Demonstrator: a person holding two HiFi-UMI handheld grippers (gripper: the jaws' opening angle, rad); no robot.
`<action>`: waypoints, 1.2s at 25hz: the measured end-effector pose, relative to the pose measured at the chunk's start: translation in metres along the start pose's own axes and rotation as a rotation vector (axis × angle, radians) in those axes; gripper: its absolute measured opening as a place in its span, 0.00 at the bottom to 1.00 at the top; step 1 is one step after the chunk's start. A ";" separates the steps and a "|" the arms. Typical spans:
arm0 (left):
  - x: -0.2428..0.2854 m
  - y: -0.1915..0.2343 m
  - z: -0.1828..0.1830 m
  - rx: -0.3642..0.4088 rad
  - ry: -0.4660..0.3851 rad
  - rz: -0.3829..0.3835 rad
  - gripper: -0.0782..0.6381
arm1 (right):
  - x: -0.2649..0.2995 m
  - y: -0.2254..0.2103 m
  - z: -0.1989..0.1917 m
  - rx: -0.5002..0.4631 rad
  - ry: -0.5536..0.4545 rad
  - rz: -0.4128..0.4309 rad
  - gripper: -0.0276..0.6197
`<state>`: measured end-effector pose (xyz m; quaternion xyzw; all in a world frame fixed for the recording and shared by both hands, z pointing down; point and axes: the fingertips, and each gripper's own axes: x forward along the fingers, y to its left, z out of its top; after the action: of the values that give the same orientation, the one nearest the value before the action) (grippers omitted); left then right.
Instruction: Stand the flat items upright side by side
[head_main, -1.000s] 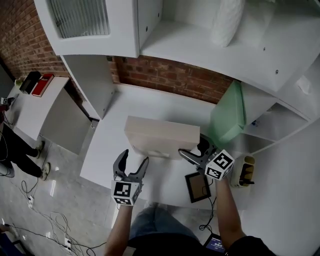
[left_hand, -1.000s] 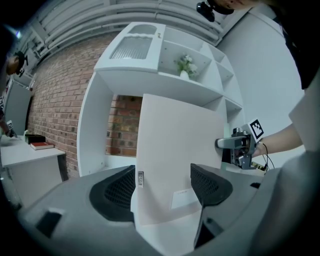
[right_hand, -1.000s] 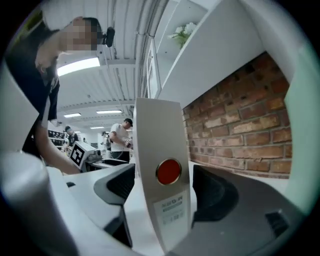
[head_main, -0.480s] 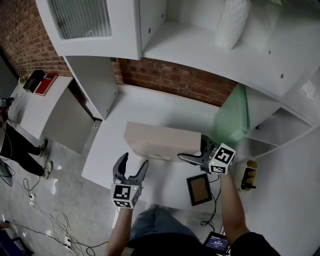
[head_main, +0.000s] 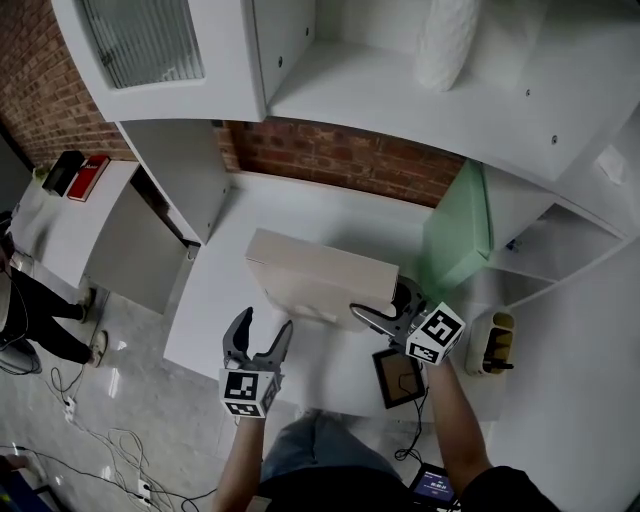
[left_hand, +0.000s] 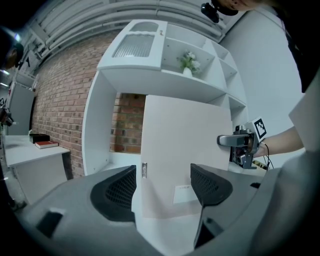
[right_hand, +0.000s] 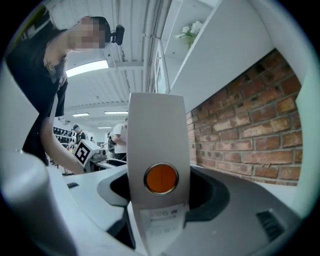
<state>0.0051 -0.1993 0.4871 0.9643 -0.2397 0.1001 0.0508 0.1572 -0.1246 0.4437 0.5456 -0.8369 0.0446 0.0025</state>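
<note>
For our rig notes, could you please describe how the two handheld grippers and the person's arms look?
The left gripper and right gripper are both grey, each with two curved, claw-like fingers. The left's dark inner pads have a mesh texture. Each carries a white cube with black square markers. No sleeves cover the forearms.

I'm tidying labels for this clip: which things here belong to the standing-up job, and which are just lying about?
In the job: beige flat box, standing upright; green flat case, standing to its right.
Lying about: small dark frame; cream pot; white pillow; red book.
</note>
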 end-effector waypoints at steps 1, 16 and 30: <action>0.000 0.000 0.000 0.001 0.001 -0.002 0.56 | -0.001 0.001 0.001 -0.010 -0.011 -0.025 0.48; 0.014 -0.018 0.003 0.021 0.008 -0.078 0.56 | -0.043 -0.025 0.021 -0.048 -0.121 -0.430 0.46; 0.042 -0.045 0.004 0.050 0.031 -0.184 0.56 | -0.117 -0.076 0.046 -0.165 -0.150 -1.051 0.47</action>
<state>0.0633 -0.1788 0.4901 0.9816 -0.1466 0.1158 0.0394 0.2755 -0.0518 0.3977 0.8907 -0.4495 -0.0677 0.0079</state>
